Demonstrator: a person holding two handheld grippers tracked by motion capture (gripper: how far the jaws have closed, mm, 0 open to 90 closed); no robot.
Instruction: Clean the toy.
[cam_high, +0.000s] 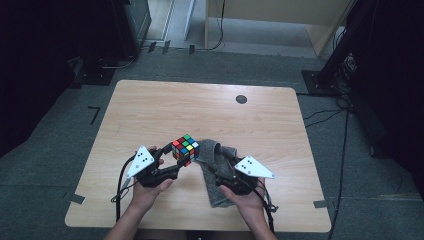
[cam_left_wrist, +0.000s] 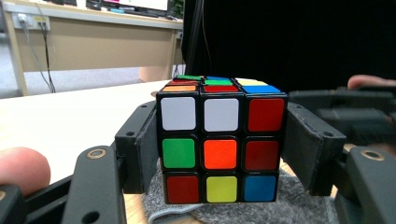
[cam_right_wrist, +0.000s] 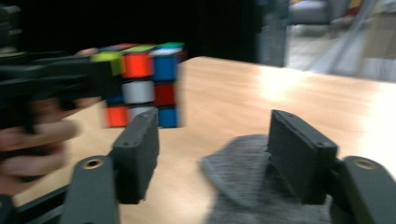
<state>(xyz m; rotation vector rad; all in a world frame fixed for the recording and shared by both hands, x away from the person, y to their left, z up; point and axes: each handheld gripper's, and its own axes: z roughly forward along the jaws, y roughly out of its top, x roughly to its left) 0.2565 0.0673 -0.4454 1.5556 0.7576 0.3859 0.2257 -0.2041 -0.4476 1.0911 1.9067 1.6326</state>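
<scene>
Cube (cam_left_wrist: 219, 149) clamped between left gripper (cam_left_wrist: 219, 158) pads, raised just above grey cloth (cam_high: 220, 175) on wooden table (cam_high: 150, 110). Right gripper (cam_right_wrist: 215, 154) released, nothing between its pads, cloth beneath. Left gripper view shows the cube's near face: glossy square stickers, white, red, green, orange, yellow, blue.

A scrambled, multicoloured plastic puzzle cube (cam_high: 185, 149) sits upright, raised just above a crumpled grey knitted cloth (cam_high: 220, 172) that lies on the near middle of the table.
</scene>
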